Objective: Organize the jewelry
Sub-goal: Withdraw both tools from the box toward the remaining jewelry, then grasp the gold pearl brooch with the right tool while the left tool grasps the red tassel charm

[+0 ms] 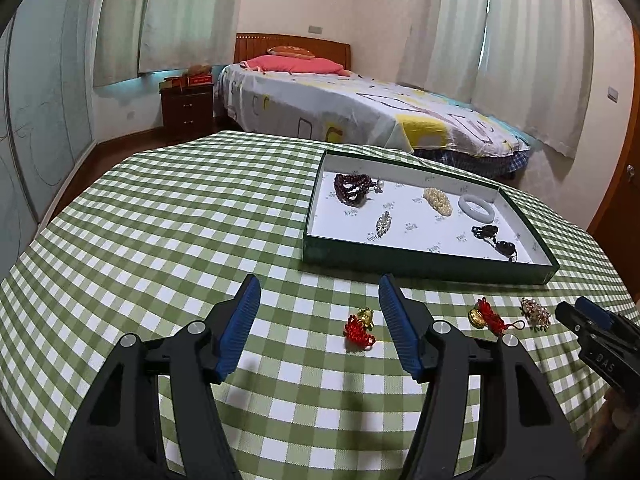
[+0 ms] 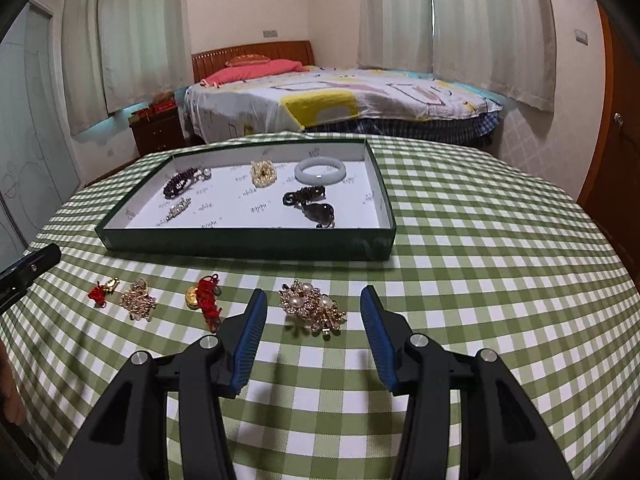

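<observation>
The left gripper [image 1: 318, 312] is hovering low over the table with its blue fingers spread wide and nothing between them; a small red knot charm with a gold figure [image 1: 360, 327] is lying on the cloth just in front of the gap, nearer the right finger. The right gripper [image 2: 313, 322] is also standing released, and the large gold and pearl brooch [image 2: 314, 309] is sitting on the cloth between its two finger tips, touching neither. The long axis of this brooch is running from the far left to the near right.

To the left of the brooch, a red tassel charm with a gold coin [image 2: 204, 298] is lying with its length pointing toward the camera, then a smaller gold brooch [image 2: 138, 300], and the small red charm is lying farthest left.

The table is wearing a green and white checked cloth [image 2: 480, 240]. Behind it a bed [image 2: 360, 100] with a patterned sheet and a pink pillow is standing, with pale curtains [image 2: 492, 28] and a dark nightstand [image 2: 156, 130].

The green tray [image 2: 248, 242] with white lining is resting on the far part of the table. In it are lying a dark red bead bracelet [image 2: 178, 184], a silver clip [image 2: 176, 210], a pearl cluster [image 2: 263, 173], a white jade bangle [image 2: 320, 171] and a black bead piece [image 2: 310, 202], all apart from each other.
</observation>
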`<state>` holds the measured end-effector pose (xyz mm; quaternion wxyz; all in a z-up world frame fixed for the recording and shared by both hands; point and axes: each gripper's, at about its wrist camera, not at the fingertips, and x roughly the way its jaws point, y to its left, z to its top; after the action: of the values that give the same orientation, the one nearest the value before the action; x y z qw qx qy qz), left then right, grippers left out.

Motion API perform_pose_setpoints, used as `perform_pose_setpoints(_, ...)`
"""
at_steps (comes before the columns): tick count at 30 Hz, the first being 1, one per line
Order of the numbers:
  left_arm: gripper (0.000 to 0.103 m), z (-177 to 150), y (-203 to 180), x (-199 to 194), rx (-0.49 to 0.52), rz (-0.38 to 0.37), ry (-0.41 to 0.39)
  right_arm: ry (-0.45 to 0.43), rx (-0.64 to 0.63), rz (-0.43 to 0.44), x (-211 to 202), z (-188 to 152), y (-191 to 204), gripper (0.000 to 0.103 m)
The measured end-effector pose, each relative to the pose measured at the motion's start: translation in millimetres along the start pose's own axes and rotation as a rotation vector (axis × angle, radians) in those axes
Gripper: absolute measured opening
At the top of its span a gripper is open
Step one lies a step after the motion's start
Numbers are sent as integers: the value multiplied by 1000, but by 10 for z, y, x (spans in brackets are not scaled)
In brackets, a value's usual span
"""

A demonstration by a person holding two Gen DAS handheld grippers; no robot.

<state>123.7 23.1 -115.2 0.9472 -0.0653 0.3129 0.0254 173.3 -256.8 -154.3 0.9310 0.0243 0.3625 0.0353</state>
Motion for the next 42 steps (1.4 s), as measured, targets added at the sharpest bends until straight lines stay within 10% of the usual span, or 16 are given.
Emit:
perform_pose_setpoints(22,60,-81,23,159,3,-1,58,193,-38,-12,458,43,43,56)
perform_pose_setpoints(31,60,-120,-23,204,18,-28,86,178,0,33,348,-13,-19,31)
perform_pose_setpoints(42,35,-151,-156,353,74,-78,153,132,29,59,206,-46,-37,31)
